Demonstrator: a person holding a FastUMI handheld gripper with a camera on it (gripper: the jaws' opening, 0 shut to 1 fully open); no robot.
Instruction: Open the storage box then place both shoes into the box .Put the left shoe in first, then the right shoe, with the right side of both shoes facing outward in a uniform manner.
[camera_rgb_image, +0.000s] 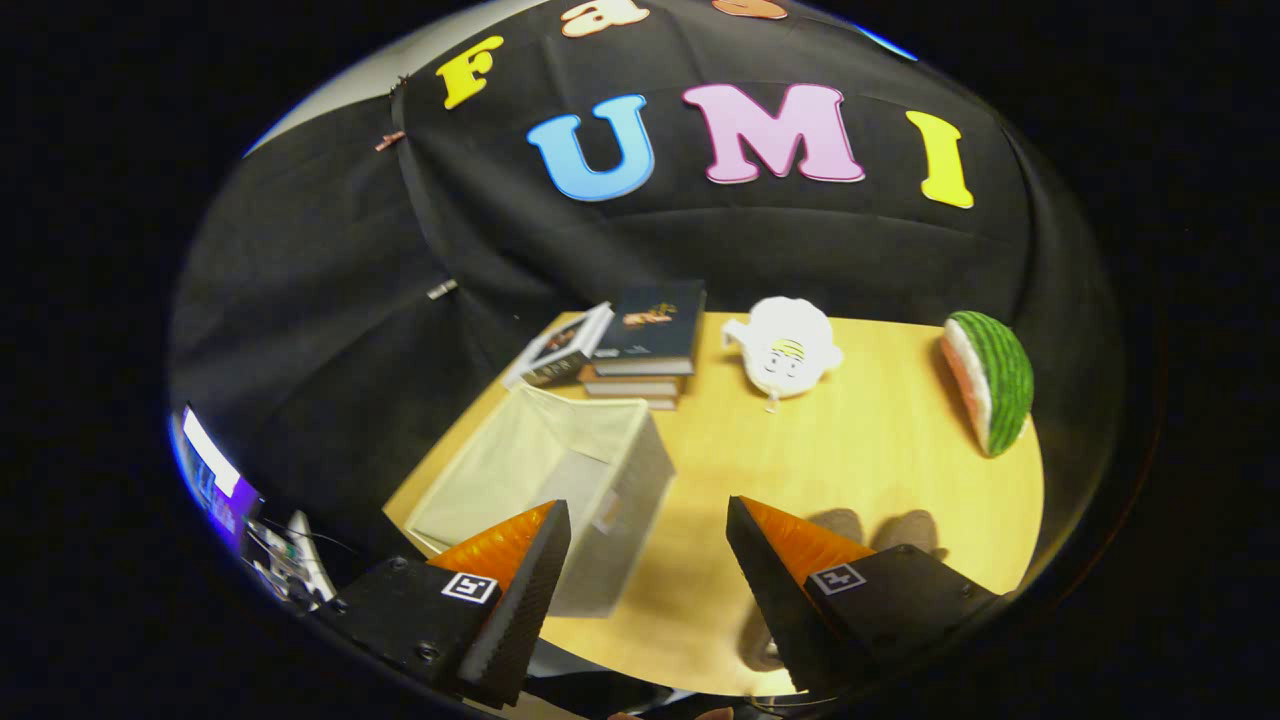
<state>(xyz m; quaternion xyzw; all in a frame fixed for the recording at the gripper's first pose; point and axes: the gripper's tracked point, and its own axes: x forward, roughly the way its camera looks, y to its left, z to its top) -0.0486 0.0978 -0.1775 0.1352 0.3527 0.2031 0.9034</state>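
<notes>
Tongs (648, 560): held above the tabletop, fingers spread well apart with nothing between them but bare wood below
Left finger (525, 590): its tip overlaps the near corner of the storage box as seen from here; whether it touches the fabric cannot be told
Right finger (775, 590): hangs over the pair of shoes and hides part of them
Storage box (560, 470): pale fabric box standing on the tabletop just ahead of the left finger, top open, its light lining showing inside, nothing seen within
Shoes (880, 530): two brown, soft-looking shoes lying side by side on the tabletop just ahead of and under the right finger, only their rounded ends showing; which is left and which is right cannot be told
Tabletop (880, 450): light wood, carrying everything named here
Books (640, 345): a small stack well beyond the tongs, past the far side of the storage box, with another book leaning against the stack's left
White plush toy (785, 350): round, with a drawn face, beyond the tongs, just right of the books
Watermelon slice (990, 380): toy wedge standing on edge, green rind outward, far beyond the right finger
</notes>
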